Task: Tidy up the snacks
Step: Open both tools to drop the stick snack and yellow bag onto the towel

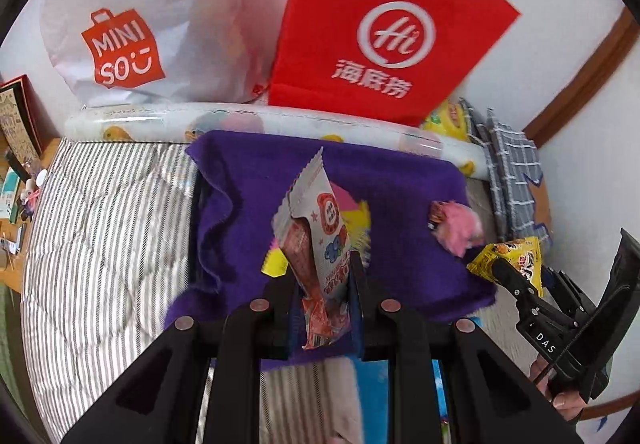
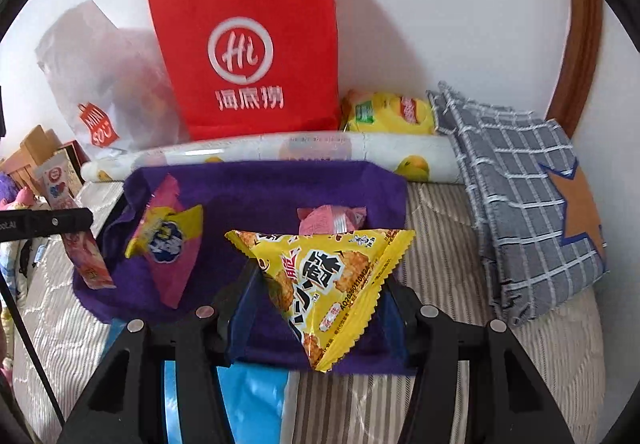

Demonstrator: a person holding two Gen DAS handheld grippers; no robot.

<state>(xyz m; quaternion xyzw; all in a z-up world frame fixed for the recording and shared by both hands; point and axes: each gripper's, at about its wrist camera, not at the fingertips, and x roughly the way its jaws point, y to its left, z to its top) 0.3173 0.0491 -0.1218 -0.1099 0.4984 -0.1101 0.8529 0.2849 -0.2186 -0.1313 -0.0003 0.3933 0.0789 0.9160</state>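
**Inspector:** Left gripper [image 1: 320,276], left wrist view: jaws clamped on a white-and-red packet [image 1: 316,244], which stands upright between the fingers, serrated top edge pointing away from the camera.

**Clerk:** Its place against the purple cloth [image 1: 248,195]?

**Inspector:** Over the cloth's middle. A pink snack [image 1: 460,228] lies on the cloth's right part. Past the cloth's right edge, the right gripper [image 1: 516,280] carries a yellow packet [image 1: 516,256]. Behind the cloth lies a printed roll [image 1: 160,121]; behind that, a red bag [image 1: 384,31] and a white bag [image 1: 132,27] stand against the wall. Cloth and roll rest on a striped quilt [image 1: 104,211].

**Clerk:** Right wrist view?

**Inspector:** Right gripper [image 2: 320,284] is closed on the yellow packet [image 2: 328,284], a triangular pouch held point down over the cloth's [image 2: 260,187] near edge. Jaws part-way apart, packet filling the gap.

**Clerk:** Other snacks?

**Inspector:** Pink snack [image 2: 332,217] lies on the cloth just behind the yellow packet. A pink-and-yellow packet [image 2: 168,240] lies on the cloth's left part. At the cloth's left edge, the left gripper's finger [image 2: 52,222] pinches the white-and-red packet [image 2: 80,244]. Right of the cloth, folded checked fabric [image 2: 516,195]. Behind the roll [image 2: 280,153], a yellow chip bag [image 2: 388,113] beside the red bag [image 2: 248,43].
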